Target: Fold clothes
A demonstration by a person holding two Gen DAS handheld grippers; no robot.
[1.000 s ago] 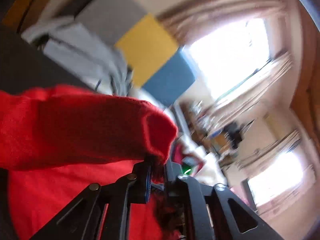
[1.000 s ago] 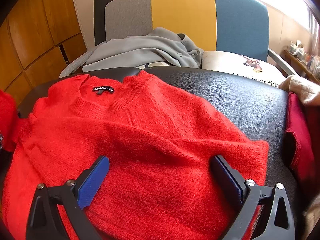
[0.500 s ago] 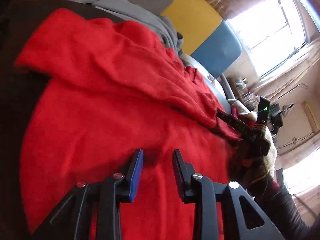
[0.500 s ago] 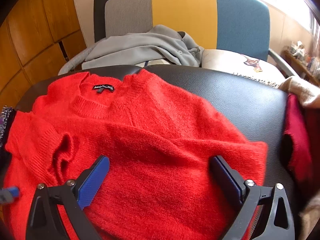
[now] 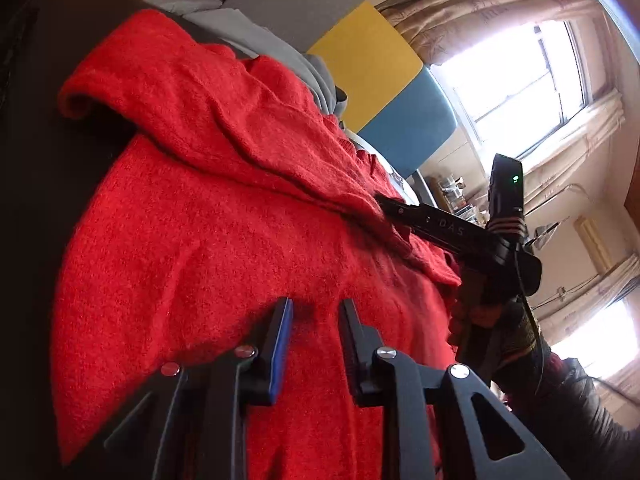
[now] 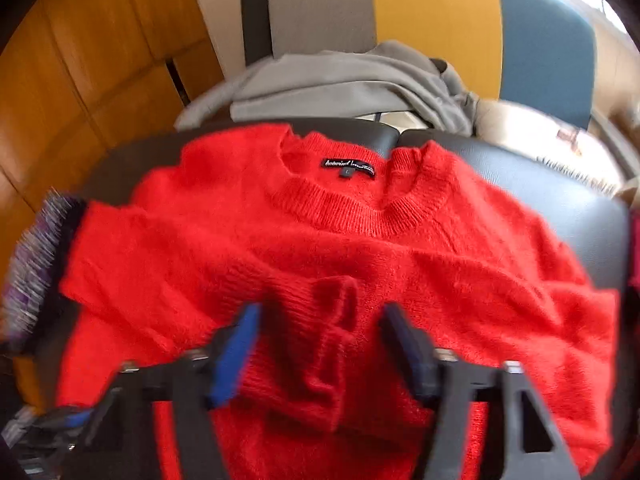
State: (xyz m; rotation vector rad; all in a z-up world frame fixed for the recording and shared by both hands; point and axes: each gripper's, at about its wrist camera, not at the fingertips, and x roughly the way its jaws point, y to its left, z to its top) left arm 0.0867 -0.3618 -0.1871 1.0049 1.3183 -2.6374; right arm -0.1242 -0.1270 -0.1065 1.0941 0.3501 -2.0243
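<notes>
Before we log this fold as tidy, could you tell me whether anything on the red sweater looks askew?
Yes: the folded-in sleeve lies bunched and crooked across the red sweater, its cuff rumpled rather than flat.

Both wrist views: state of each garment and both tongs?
Red sweater: flat on the black seat, label up, one sleeve folded across its front.
Grey garment: crumpled behind it.
Left tongs: closing, nothing gripped.
Right tongs: closing around the sleeve cuff, not yet pressing.
</notes>
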